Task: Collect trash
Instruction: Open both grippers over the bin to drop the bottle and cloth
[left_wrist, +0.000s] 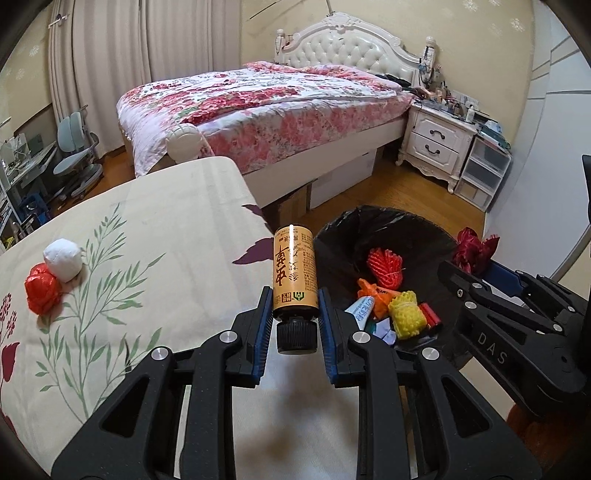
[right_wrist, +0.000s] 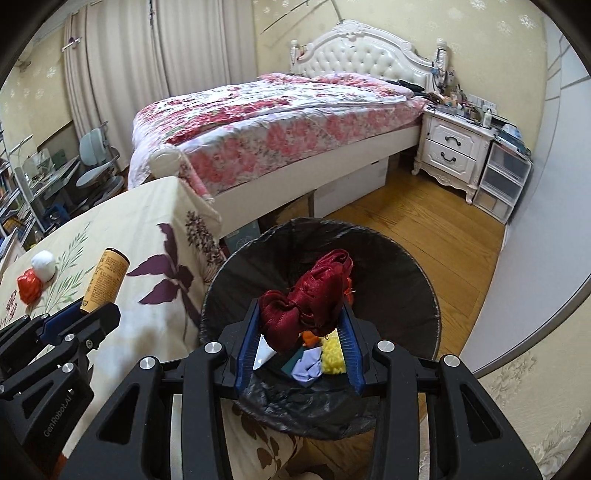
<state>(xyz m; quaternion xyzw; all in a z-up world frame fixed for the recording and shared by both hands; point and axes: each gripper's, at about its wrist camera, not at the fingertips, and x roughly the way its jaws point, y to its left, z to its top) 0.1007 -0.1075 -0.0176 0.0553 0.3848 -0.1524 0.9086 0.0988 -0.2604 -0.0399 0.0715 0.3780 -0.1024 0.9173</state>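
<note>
From the left wrist, the left tool (left_wrist: 293, 314) is closed on a bottle (left_wrist: 294, 273): amber-gold label with red characters, black screw cap toward the camera, body pointing away. The blue-padded fingers clamp its lower label just above the cap. The bottle hangs over the bench's right edge, beside the bin (left_wrist: 384, 236), whose black liner holds a red net (left_wrist: 384, 267), a yellow foam net (left_wrist: 406, 314), orange wrapping and paper scraps. Back on the bench (left_wrist: 166, 229), near its left edge, a white ball (left_wrist: 62, 254) touches a crumpled red wrapper (left_wrist: 42, 288). Bare cloth lies between them and the tool.

From the right wrist, the right tool (right_wrist: 301, 325) is closed on a dark red ribbon bunch (right_wrist: 306, 295), glossy and folded, held directly above the bin's open mouth (right_wrist: 417, 280). The yellow net (right_wrist: 332, 350) and a lilac scrap (right_wrist: 306, 369) lie below it. The bin stands against the bench's right edge, with open wooden floor (right_wrist: 424, 221) beyond toward the bed (right_wrist: 277, 122).
</note>
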